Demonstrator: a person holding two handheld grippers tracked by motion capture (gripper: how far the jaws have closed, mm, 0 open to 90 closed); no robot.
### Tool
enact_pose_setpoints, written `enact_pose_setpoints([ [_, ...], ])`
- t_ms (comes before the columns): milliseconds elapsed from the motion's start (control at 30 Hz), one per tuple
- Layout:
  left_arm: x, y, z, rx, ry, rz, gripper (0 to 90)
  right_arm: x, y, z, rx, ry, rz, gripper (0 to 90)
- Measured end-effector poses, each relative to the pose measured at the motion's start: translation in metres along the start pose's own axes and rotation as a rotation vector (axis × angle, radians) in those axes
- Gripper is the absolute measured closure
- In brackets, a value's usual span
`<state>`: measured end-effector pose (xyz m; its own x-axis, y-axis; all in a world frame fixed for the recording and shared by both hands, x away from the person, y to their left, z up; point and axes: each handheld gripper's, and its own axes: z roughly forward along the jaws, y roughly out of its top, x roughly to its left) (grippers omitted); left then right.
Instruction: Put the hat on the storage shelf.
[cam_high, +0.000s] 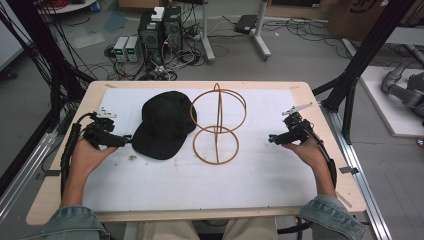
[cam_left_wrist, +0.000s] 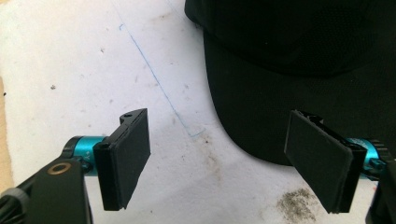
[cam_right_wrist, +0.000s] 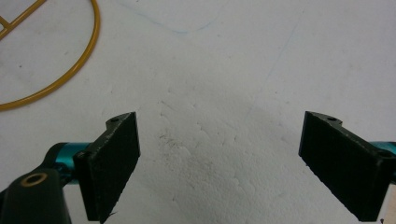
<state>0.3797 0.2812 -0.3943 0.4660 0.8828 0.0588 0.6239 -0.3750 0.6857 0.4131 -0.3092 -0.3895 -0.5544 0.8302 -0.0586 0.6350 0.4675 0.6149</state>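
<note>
A black cap (cam_high: 164, 124) lies on the white mat (cam_high: 200, 175), its brim (cam_left_wrist: 280, 107) toward the front. To its right stands a gold wire stand (cam_high: 218, 125) of two rings joined by an upright rod; its base ring (cam_right_wrist: 70, 70) lies flat on the mat. My left gripper (cam_high: 129, 139) sits just left of the cap's brim, open, with nothing between its pads (cam_left_wrist: 128, 156). My right gripper (cam_high: 272, 138) hovers at the mat's right side, well right of the stand, open and empty, pads (cam_right_wrist: 114, 161) wide apart.
The mat covers a wooden table (cam_high: 50, 195). A dark smudge (cam_left_wrist: 296, 205) marks the mat near the brim. Black frame posts (cam_high: 372, 50) rise at the right, cables (cam_high: 55, 75) hang at the left, and electronics boxes (cam_high: 157, 30) stand on the floor beyond.
</note>
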Motion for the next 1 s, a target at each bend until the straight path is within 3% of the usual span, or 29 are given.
enact_pose_setpoints([
  [433,-0.005,0.007,-0.002,-0.016,-0.016,0.020,26.9,0.003,0.002,0.003,0.004,0.010,-0.005,12.2],
  [600,-0.012,0.023,-0.003,-0.039,-0.044,0.042,27.9,-0.001,0.000,0.001,-0.002,0.007,0.010,12.2],
  [767,-0.016,0.035,0.000,-0.047,-0.044,0.053,27.9,-0.001,0.000,0.001,0.000,0.010,0.008,12.2],
  [1000,-0.024,0.073,0.004,-0.053,-0.071,0.095,29.4,0.000,0.000,0.003,0.005,0.010,0.011,12.2],
])
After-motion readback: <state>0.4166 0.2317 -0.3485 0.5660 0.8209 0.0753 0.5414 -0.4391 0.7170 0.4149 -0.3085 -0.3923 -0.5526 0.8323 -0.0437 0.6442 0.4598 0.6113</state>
